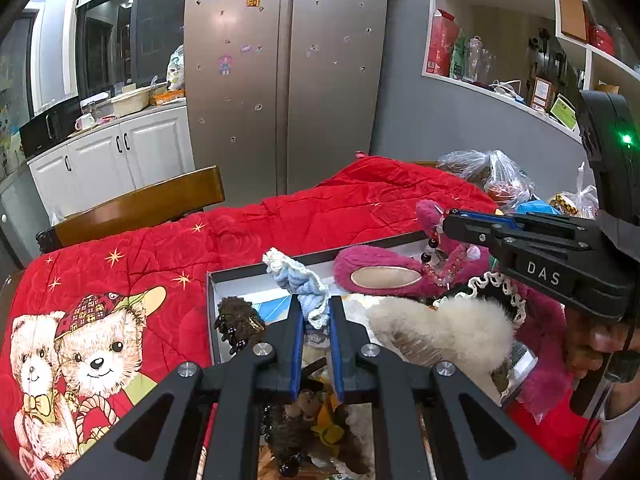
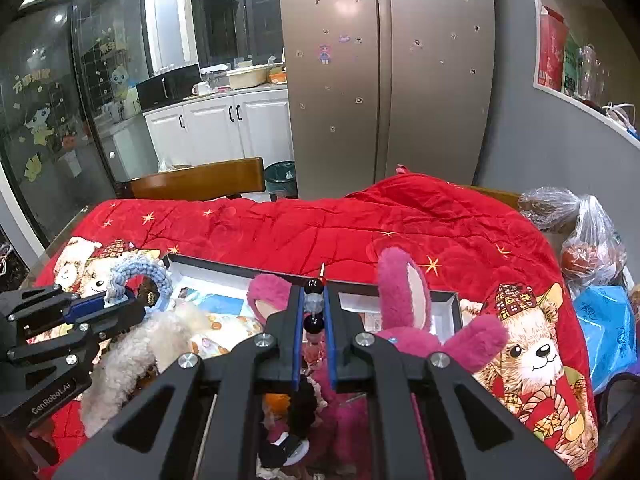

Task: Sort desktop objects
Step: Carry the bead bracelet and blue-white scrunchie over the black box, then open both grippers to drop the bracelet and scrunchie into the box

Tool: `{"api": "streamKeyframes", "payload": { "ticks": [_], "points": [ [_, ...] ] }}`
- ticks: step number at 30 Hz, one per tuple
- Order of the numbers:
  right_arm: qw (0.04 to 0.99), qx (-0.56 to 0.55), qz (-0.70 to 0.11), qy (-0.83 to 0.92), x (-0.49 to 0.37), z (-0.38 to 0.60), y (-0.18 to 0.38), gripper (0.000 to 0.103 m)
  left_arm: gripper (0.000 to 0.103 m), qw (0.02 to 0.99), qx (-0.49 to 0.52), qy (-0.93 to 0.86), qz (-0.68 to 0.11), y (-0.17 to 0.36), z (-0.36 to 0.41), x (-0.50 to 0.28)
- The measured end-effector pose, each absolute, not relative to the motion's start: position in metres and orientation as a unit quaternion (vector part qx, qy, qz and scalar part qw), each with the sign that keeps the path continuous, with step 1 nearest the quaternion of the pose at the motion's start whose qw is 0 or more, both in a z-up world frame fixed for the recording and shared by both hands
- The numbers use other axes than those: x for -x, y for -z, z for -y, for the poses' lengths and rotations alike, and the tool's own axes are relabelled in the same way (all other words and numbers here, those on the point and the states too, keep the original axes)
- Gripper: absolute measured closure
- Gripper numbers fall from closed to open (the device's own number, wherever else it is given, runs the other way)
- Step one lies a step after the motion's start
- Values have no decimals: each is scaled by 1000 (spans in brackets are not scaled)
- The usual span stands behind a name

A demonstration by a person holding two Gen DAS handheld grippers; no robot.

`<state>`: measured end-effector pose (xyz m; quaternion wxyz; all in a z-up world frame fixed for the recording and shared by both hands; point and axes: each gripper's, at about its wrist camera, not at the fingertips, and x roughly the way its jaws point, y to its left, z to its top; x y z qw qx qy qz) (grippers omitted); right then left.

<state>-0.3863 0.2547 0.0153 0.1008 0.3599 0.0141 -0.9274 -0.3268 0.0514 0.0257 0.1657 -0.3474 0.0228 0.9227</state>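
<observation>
A home kitchen: a steel double-door fridge (image 1: pixel 286 76) with stickers, white cabinets (image 1: pixel 116 160), a microwave (image 2: pixel 168 86) and cluttered wall shelves (image 1: pixel 516 60).

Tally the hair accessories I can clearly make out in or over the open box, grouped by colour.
Blue-and-white: 1, the knitted scrunchie in the left gripper
Pink plush: 1, the eared headband
Cream fluffy: 1, the headband
Dark brown: 1, the fuzzy clip
Black-beaded: 1, the beaded piece in the right gripper
Total: 5; the box holds more, unclear.

Bright indoor light; glare on fridge (image 2: pixel 384 72); strong fisheye bending, dark corners.
</observation>
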Motion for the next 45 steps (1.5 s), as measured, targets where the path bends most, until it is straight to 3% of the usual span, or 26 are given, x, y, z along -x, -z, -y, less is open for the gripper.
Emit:
{"api": "streamKeyframes", "payload": {
  "ticks": [11,19,20,21,23,25,27,32,38,45],
  "points": [
    [85,-360,-19,929,388,-257,-12,93,88,139,346,-927,-47,-23,-56,327],
    [73,-361,-23,929,390,-257,-11,92,39,108,351,-929,-49,-21,-52,331],
    [74,-360,-21,930,390,-257,-12,90,37,103,351,-930,-49,-20,-51,331],
    [74,-360,-18,930,389,-257,-12,84,37,104,350,-930,-45,-21,-50,331],
    [71,-357,-10,931,388,-258,-15,59,33,104,355,-928,-39,-20,-48,333],
    [72,-354,3,932,387,-261,-17,45,13,91,359,-928,-47,-19,-48,335],
    [69,-356,7,932,388,-263,-19,34,0,86,356,-929,-54,-19,-47,335],
    [65,-355,3,933,388,-262,-19,15,0,81,355,-930,-50,-18,-45,335],
    [46,-351,2,935,389,-262,-20,0,0,75,347,-932,-67,-19,-49,333],
    [34,-356,2,934,391,-264,-16,0,0,77,348,-932,-62,-18,-45,334]
  ]
}}
